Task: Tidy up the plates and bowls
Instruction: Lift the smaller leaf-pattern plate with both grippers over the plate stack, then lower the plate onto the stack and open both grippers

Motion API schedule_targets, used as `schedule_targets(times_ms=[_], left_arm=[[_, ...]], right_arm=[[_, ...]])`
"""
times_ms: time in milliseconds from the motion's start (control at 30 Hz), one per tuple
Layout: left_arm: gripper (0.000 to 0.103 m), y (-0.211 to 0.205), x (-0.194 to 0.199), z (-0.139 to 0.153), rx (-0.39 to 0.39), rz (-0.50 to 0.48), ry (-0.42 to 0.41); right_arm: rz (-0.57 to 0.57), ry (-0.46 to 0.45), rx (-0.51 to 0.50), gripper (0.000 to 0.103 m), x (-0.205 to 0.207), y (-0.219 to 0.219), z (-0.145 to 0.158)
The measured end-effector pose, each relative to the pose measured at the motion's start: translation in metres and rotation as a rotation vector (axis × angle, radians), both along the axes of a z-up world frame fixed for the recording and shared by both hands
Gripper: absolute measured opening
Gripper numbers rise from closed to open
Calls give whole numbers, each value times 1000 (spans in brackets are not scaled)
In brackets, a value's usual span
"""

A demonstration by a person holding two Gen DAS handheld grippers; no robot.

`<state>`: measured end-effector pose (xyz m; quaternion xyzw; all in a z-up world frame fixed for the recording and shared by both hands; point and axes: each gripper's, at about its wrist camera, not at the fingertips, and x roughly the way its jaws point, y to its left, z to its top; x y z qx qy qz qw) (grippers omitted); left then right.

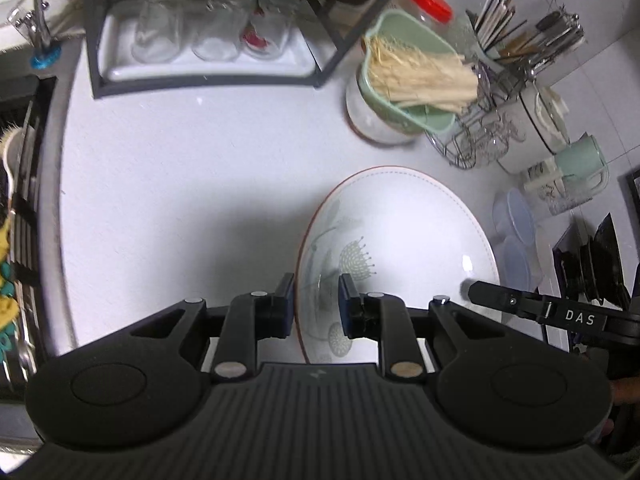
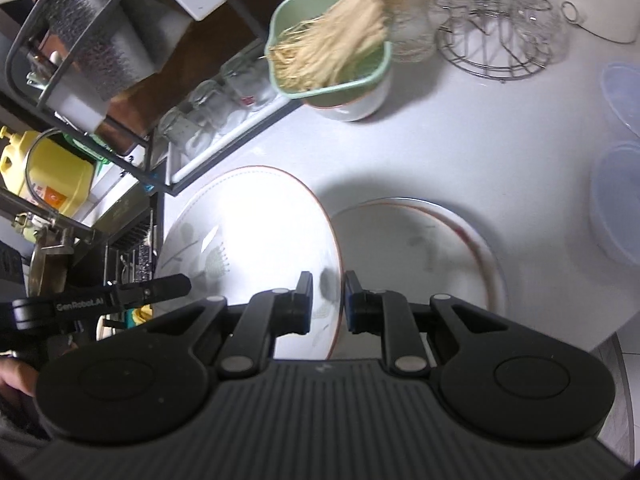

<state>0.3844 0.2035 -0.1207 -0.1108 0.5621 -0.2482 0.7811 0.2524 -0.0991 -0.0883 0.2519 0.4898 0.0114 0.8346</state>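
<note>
2 tongs [image 1: 316, 304] gripping 1 floral plate [image 1: 408, 232], arms lettered "DAS" [image 1: 580, 319], "GenRobot.AI" [image 2: 80, 303]

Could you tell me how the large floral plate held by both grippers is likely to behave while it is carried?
The plate looks glazed and glossy, so probably slippery between the pads. It seems rigid ceramic, likely fragile if dropped. Left gripper and right gripper pinch only its rim, so it may tilt.

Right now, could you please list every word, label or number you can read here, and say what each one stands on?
"DAS": white letters on the right gripper arm, in the left wrist view.
"GenRobot.AI": on the left gripper arm, in the right wrist view.
Yellow bottle label: too blurred.
Red print on a glass: unreadable.
</note>
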Motion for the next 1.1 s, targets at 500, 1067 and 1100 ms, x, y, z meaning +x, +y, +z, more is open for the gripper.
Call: schedule_targets(times_ms=[500, 1067, 1100], left_arm=[[24, -68, -14, -27, 158, -94, 2], [24, -100, -33, -42, 328, -126, -16], [24, -100, -33, -43, 330, -121, -15]], right_arm=[[28, 15, -8, 19, -20, -44, -39], [120, 6, -108, 19, -18, -47, -56], [128, 5, -118, 19, -17, -45, -56]])
